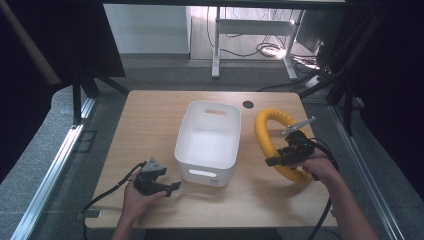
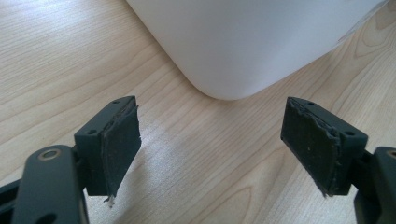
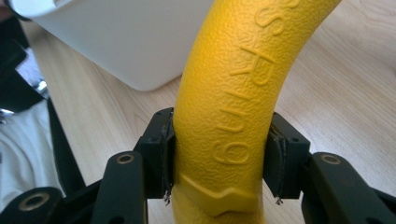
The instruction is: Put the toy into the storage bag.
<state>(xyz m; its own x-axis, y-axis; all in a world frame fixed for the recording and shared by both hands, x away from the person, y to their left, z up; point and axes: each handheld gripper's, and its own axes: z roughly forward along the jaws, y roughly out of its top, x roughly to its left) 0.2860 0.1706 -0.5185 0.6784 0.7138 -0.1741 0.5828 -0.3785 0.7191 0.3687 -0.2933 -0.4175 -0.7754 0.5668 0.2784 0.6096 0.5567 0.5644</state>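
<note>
Right gripper (image 1: 276, 160) sits at the right of centre in the high view, clamped on the lower left arc of the yellow ring (image 1: 263, 131); the ring stands tilted, its upper arc toward the far edge of the counter (image 1: 150, 112), its lower part behind the hand; it lies just right of the white bin (image 1: 207, 142), a narrow strip of wood between them.

In the right gripper view the ring (image 3: 233, 93) runs up through the middle of the frame, textured, with raised lettering along its curve; both pads press against its sides, one pad (image 3: 167, 156) at the left, the other at the right, so the grasp is firm; the bin's rounded corner (image 3: 121, 42) fills the upper left, close behind the ring; pale wood grain shows at the right.

Left gripper (image 1: 170, 187) rests low at the lower left of the high view, held in the person's hand, pointing toward the bin's near wall; its cable trails off to the left edge of the counter.

In the left gripper view the jaws stand wide apart with nothing between them, released; bare wood lies below and the bin's rounded corner (image 2: 243, 42) sits at the top of the frame, near the tips but apart from them.

The bin is open at the top, a slot handle in its far wall and another in its near wall.
</note>
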